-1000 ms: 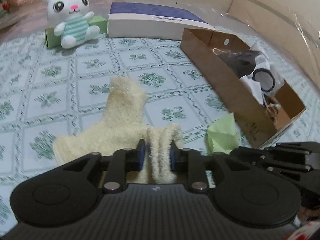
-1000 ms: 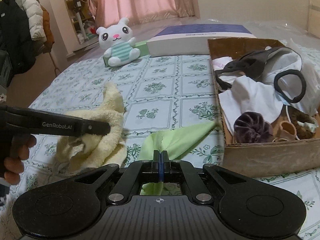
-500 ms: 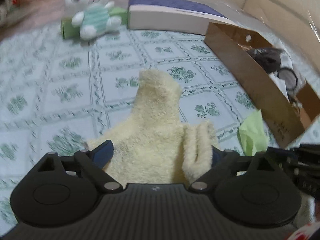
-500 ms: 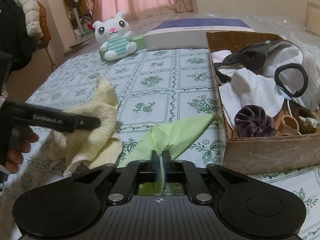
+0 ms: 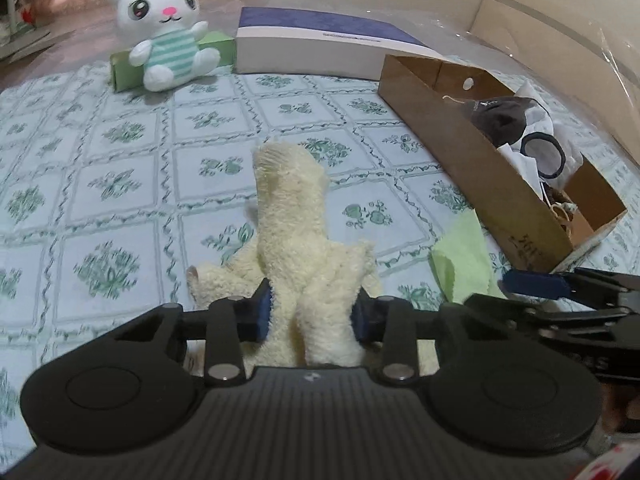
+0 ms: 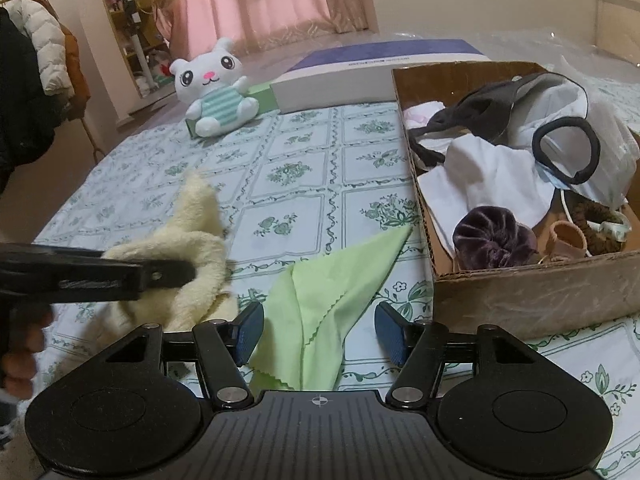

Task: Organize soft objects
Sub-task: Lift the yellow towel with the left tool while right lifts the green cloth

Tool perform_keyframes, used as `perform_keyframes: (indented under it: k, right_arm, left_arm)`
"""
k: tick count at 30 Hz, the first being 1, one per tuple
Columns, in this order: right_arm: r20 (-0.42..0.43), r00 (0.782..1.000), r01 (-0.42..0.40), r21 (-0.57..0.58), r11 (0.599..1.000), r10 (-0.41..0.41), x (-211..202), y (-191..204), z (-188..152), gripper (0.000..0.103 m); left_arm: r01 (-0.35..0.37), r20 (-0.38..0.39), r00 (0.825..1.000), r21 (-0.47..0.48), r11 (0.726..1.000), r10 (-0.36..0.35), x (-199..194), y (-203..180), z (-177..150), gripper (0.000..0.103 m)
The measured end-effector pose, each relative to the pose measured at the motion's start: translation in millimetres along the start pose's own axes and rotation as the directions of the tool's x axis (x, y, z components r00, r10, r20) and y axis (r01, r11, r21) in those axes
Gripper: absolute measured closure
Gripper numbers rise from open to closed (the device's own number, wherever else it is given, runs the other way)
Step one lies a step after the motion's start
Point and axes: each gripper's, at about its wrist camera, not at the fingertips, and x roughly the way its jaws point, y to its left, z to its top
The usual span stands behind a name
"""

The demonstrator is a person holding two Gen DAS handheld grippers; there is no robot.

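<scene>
Dim warm indoor light, yellowish cast in both views. Pink curtain (image 6: 276, 0) glows upper centre in right wrist view: daylight behind. Shadows soft, faint. Strong fisheye bending at edges, dark corners. Motion blur on black gripper and hand at left edge.

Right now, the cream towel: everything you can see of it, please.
The cream towel is a fluffy terry cloth, bunched and crumpled on the floral bedspread, one corner standing up in a peak. The left gripper has just been closing, and its blue pads now pinch a thick fold of it. It lies left of the green cloth; whether the two touch is unclear.
</scene>
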Motion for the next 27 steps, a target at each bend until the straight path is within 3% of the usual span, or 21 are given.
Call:
perform_keyframes:
  k: [5,6,7,8,10,11,18,27]
  right_arm:
    - [0.004,1.0,0.031,-0.025,0.999,-0.031,10.3,3.6,-0.7,0.042]
    - [0.002,0.999,0.037,-0.04,0.999,-0.037,12.0,5.3,-1.0,0.047]
    - [0.003,0.999,0.045,-0.06,0.997,-0.045,13.8,8.4,-1.4,0.059]
    - [0.006,0.999,0.051,-0.077,0.996,-0.051,15.0,10.3,-2.7,0.064]
    - [0.008,0.998,0.058,-0.13,0.99,-0.057,16.5,14.6,-5.3,0.092]
    - [0.005,0.999,0.039,-0.144,0.989,-0.038,16.7,15.6,-6.8,0.096]
    - [-0.026,1.0,-0.017,-0.168,0.986,0.013,9.9,19.4,-9.6,0.099]
    - [0.028,0.997,-0.068,-0.175,0.982,0.074,-25.5,17.1,2.6,0.099]
  left_arm:
    - [-0.017,-0.028,0.999,-0.068,0.998,0.015,-12.8,2.5,-9.2,0.069]
    - [-0.02,-0.029,0.999,-0.077,0.997,0.018,-14.8,2.8,-10.3,0.069]
    - [-0.022,-0.03,0.999,-0.083,0.996,0.02,-16.7,2.5,-12.4,0.069]
    - [-0.024,-0.028,0.999,-0.086,0.996,0.022,-17.8,1.9,-14.1,0.069]
    - [-0.029,-0.027,0.999,-0.09,0.996,0.026,-18.5,1.1,-15.7,0.069]
    - [-0.031,-0.027,0.999,-0.09,0.995,0.029,-18.5,0.5,-15.9,0.069]
    - [-0.033,-0.035,0.999,-0.078,0.996,0.031,-21.7,-3.5,-13.1,0.071]
    - [-0.028,0.001,1.0,-0.054,0.998,0.029,-42.4,-17.2,-0.8,0.072]
